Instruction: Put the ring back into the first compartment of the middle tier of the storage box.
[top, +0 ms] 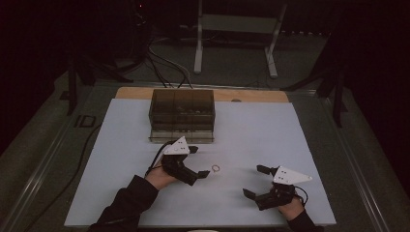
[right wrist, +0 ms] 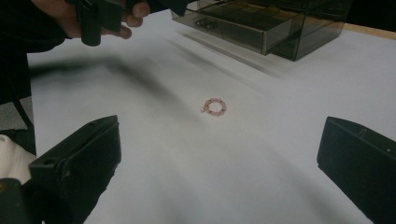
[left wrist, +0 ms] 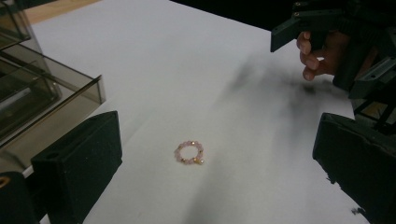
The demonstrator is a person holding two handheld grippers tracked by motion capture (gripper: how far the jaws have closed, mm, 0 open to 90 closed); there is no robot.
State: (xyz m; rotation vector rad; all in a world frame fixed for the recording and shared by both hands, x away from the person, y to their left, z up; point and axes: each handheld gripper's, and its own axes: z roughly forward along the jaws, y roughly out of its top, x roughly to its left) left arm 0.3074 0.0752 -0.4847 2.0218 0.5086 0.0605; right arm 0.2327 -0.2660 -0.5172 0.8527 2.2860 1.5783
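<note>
Right now, a small ring-shaped bracelet of pale pink beads with one or two gold-coloured beads [top: 215,168] is lying flat on the white table [top: 251,130], near the middle of the near half. In the left gripper view the bracelet [left wrist: 189,153] is sitting between the two black jaws but ahead of them, touching neither. In the right gripper view the same bracelet [right wrist: 214,106] is lying farther off, again in line with the gap between the jaws.

The left tongs [top: 199,161] are hovering just beside the bracelet, on its left, with the jaws standing wide apart and nothing between them. The right tongs [top: 255,181] are resting well apart from the bracelet, off to its right and nearer the person, also spread wide and gripping nothing.

Behind the bracelet, toward the far edge, a smoky brown translucent plastic drawer box [top: 182,115] is standing on the table with its lowest drawer pulled out toward the person. Small items are showing dimly inside, too blurred to tell. Nothing is lying between the bracelet and either pair of tongs; only bare white surface is surrounding it.
</note>
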